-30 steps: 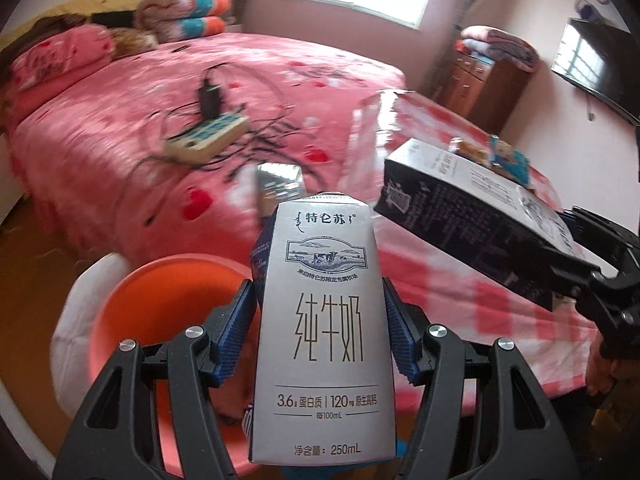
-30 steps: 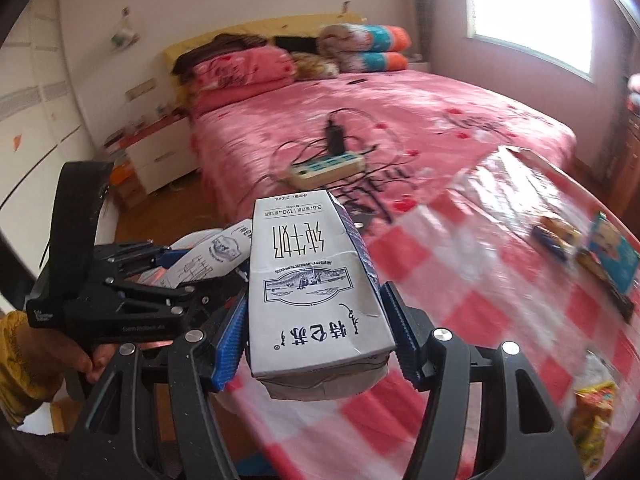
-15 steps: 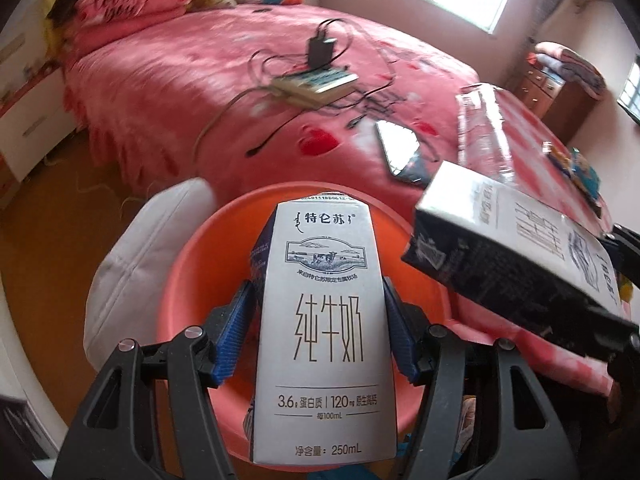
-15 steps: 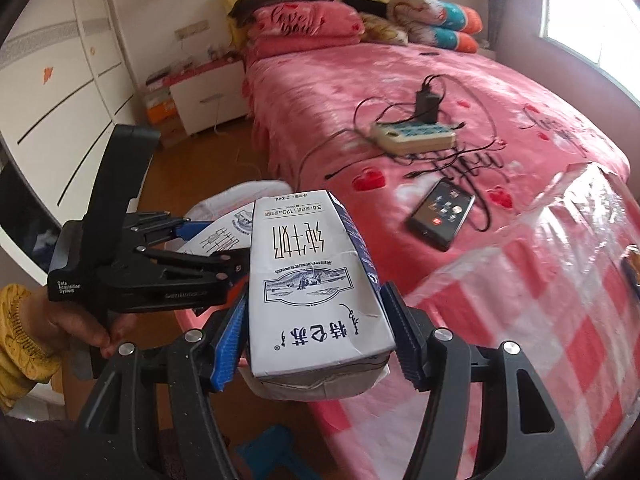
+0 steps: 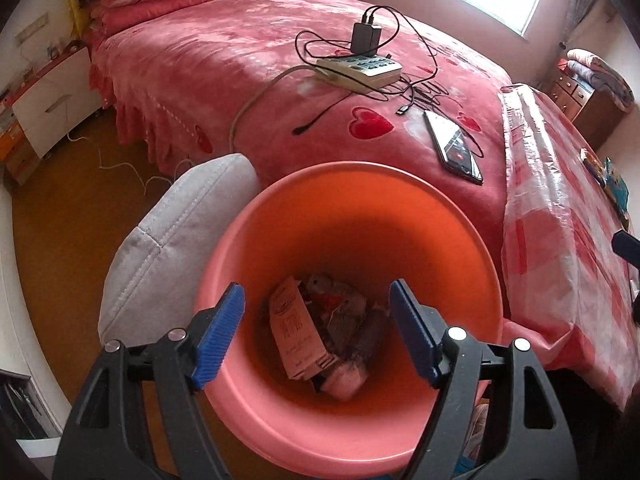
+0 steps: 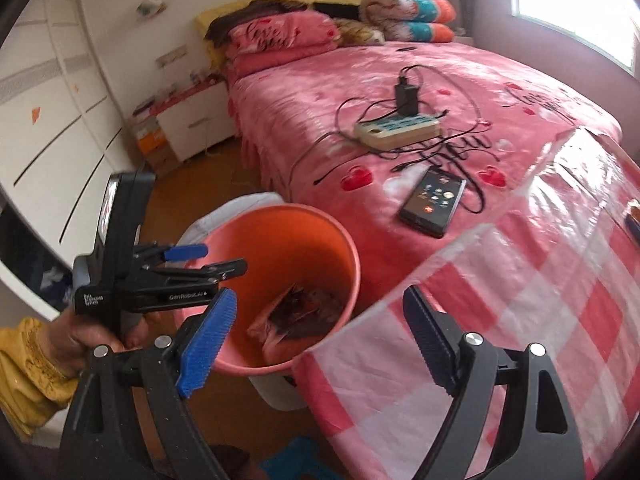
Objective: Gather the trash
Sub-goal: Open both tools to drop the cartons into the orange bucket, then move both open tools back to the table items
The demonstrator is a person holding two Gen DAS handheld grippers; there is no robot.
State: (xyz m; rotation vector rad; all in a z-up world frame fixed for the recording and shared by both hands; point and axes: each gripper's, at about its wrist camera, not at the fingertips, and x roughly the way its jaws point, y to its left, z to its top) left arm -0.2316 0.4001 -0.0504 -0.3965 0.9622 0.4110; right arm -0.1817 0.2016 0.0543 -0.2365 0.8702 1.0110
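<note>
The orange bin [image 5: 452, 216] stands on the floor between the bed and the table. In the left wrist view my left gripper [image 5: 316, 286] hangs right over its mouth, jaws opening with nothing between them. A milk carton [image 5: 296, 332] lies at the bottom among other wrappers. In the right wrist view my right gripper [image 6: 320, 294] is at the table corner above the bin [image 6: 352, 248], jaws also opening and empty. A carton [image 6: 288, 316] shows inside the bin. The left gripper [image 6: 212, 260] is over the bin's near-left rim, held by a hand in a yellow sleeve [image 6: 28, 372].
A pink bed carries a phone [image 6: 434, 202], a power strip [image 6: 396, 130] and tangled cables. The table's red-checked plastic cloth [image 6: 560, 280] hangs beside the bin. A grey cushion [image 5: 172, 248] leans against the bin's left side. A white nightstand [image 6: 196, 128] stands at the back.
Both milk cartons have left the jaws and now lie in the bin. Both grippers went from shut on a carton to open. The left gripper sank over the bin's mouth.
</note>
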